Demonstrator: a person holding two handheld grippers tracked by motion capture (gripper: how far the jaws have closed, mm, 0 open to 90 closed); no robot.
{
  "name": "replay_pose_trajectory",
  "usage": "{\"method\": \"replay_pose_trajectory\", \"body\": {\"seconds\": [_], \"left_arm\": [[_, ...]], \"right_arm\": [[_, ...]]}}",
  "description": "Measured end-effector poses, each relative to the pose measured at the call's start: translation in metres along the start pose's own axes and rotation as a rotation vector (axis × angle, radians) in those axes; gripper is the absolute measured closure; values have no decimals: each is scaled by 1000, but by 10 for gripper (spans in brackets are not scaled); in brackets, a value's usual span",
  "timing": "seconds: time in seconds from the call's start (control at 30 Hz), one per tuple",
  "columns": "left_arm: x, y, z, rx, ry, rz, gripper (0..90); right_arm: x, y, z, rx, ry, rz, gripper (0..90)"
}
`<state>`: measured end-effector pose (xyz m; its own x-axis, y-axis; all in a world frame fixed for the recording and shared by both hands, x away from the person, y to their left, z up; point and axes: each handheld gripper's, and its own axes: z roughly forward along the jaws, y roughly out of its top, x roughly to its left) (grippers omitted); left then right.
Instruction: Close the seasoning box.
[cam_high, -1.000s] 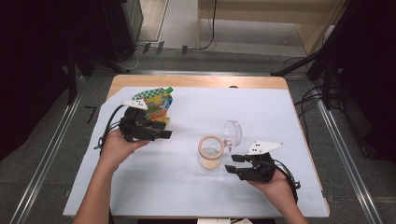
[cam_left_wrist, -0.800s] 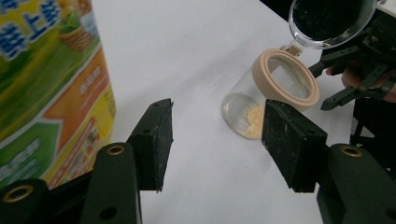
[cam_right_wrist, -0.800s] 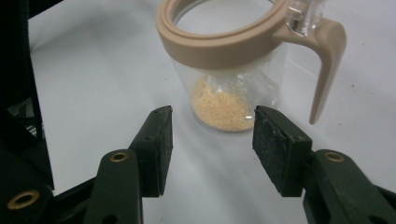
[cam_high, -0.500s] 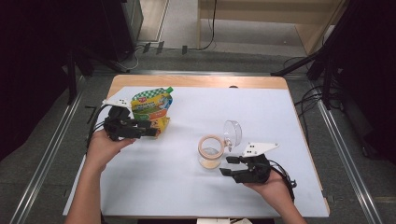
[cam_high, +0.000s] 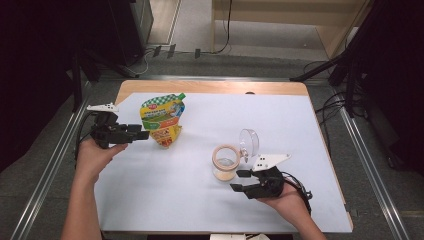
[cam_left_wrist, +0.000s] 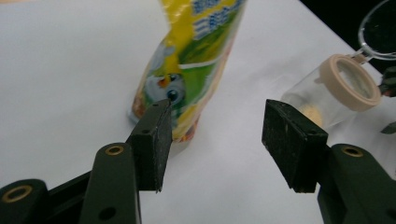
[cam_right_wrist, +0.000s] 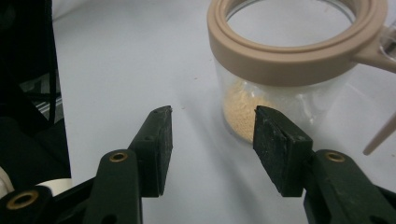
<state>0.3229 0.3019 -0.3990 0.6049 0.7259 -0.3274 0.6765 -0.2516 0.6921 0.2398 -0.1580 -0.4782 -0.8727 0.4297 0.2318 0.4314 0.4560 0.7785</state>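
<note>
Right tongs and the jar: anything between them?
Nothing. In the right gripper view, bare white table lies between the open right tongs and the jar.

Black tongs (cam_high: 140, 132), apparently brass rivets

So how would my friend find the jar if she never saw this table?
Look at the white sheet covering the table, then toward its right half, near the right gripper. The jar stands there: clear, with a beige ring, its lid flipped open and yellow powder inside, unlike the colourful pouch.
</note>
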Motion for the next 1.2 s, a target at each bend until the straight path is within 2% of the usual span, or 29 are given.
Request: {"method": "replay_pose_trajectory", "body": {"seconds": [0.1, 0.17, 0.27, 0.33, 0.5, 0.7, 0.73, 0.8, 0.83, 0.93, 1.03, 1.13, 1.2], "left_arm": [[1, 2, -1, -16, 9, 3, 422], [2, 7, 5, -15, 27, 13, 412], [2, 13, 10, -24, 23, 15, 420], [0, 22, 18, -30, 22, 35, 429], [-4, 29, 35, -6, 30, 57, 463], [-6, 31, 47, -17, 31, 58, 596], [-6, 32, 50, -23, 18, 38, 614], [-5, 32, 51, -24, 3, 26, 644], [-5, 32, 52, -26, 3, 24, 696], [-4, 32, 53, -37, 10, 26, 747], [-5, 31, 52, -36, 9, 35, 853], [-8, 31, 52, -25, 4, 43, 890], [-9, 32, 51, -22, 20, 39, 900]], "right_arm": [[2, 0, 1, 2, 9, -13, 489], [4, 1, 3, 6, 13, -17, 489], [7, 1, 6, 15, 18, -23, 489], [8, 1, 8, 17, 20, -25, 488], [12, 1, 12, 16, 33, -27, 487], [20, 2, 17, 9, 47, -34, 486], [26, 4, 21, 5, 57, -39, 485], [28, 4, 22, 3, 63, -41, 484], [34, 6, 25, 1, 70, -52, 484], [39, 7, 29, -2, 79, -56, 484], [47, 9, 36, 11, 85, -70, 482], [52, 11, 39, 8, 82, -72, 480], [53, 12, 40, 7, 80, -67, 478]]}}
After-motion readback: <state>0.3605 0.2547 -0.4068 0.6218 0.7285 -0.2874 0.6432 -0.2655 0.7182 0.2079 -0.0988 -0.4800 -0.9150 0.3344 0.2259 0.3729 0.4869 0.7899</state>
